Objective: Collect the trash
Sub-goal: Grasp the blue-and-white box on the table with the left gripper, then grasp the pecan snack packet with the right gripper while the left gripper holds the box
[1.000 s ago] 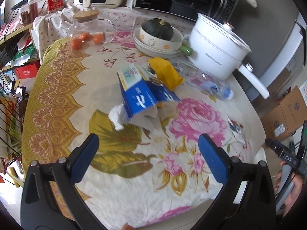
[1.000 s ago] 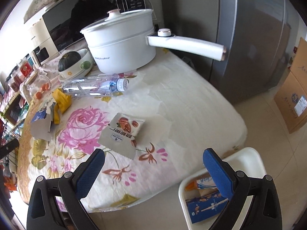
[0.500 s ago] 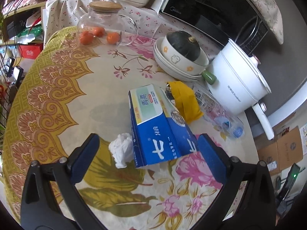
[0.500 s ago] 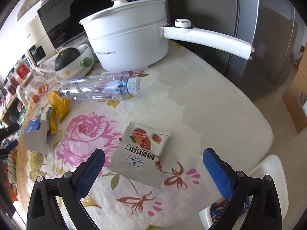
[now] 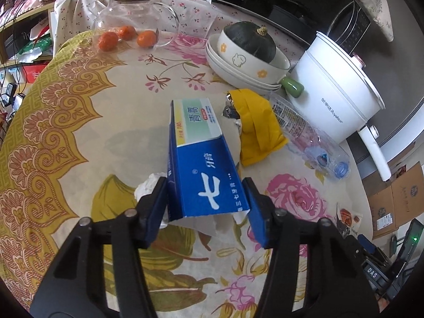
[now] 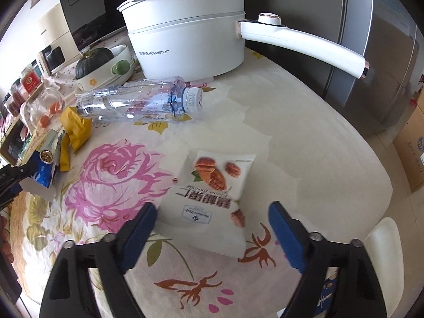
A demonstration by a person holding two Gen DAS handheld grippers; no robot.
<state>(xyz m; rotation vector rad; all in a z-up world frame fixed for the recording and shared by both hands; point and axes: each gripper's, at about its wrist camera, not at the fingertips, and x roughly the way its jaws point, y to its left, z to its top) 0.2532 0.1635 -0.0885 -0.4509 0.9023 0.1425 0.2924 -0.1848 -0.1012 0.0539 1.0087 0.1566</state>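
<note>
The toothpaste box point(image 5: 204, 164) lies on the surface point(image 5: 111, 122) between the left jaws, a crumpled tissue point(image 5: 148, 185) just left of them. The nut packet point(image 6: 212, 185) lies between the right jaws; a bottle point(image 6: 137, 100) lies beyond, before the pot point(image 6: 185, 37).

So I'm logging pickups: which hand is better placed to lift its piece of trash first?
Left. Its tongs have just been closing and their pads already flank the blue toothpaste box. The right tongs, also closing, still stand apart from the flat pecan snack packet.
</note>
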